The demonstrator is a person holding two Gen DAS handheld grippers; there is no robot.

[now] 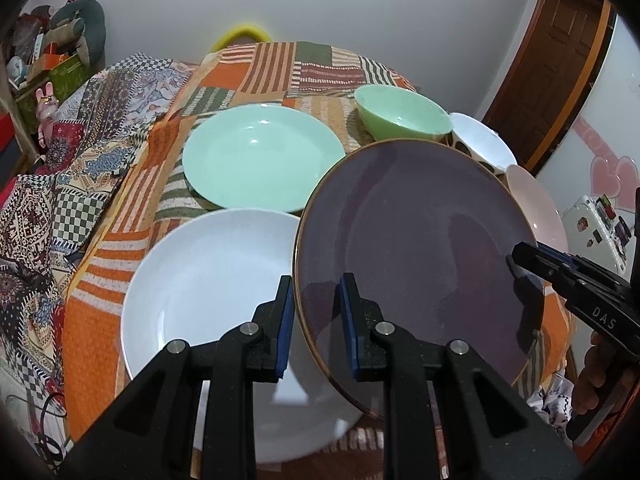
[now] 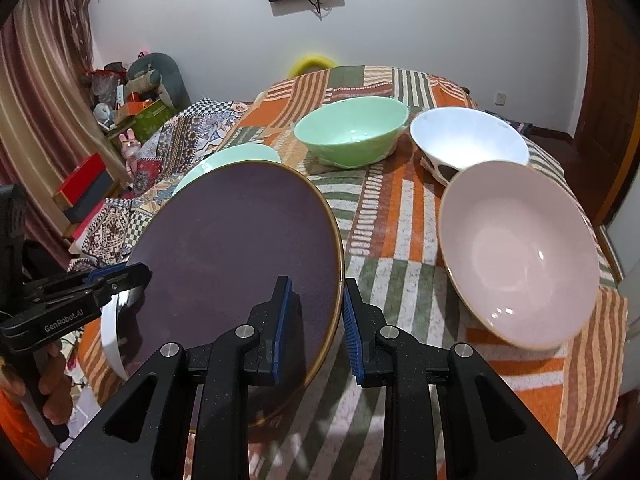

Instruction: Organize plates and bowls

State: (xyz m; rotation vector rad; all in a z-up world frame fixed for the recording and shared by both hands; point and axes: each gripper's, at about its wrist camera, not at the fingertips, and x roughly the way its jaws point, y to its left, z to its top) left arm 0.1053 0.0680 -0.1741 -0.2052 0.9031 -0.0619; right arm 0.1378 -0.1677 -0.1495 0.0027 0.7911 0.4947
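Both claws clamp one plate
"DAS" on right gripper [image 1: 516,264], "GenRobot.AI" on left gripper [image 1: 314,320]; each nearly closed on rim of purple plate [image 1: 416,240], gold-edged, tilted, at 3 o'clock from white plate [image 1: 208,276].

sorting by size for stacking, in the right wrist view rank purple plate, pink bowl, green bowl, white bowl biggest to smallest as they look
1. purple plate, though it is nearest the camera
2. pink bowl
3. green bowl and white bowl look about alike, both far back; the white bowl is partly hidden behind the pink one, so no ranking.

"DAS" on the right gripper [image 1: 516,266]; "GenRobot.AI" on the left gripper [image 2: 136,276].
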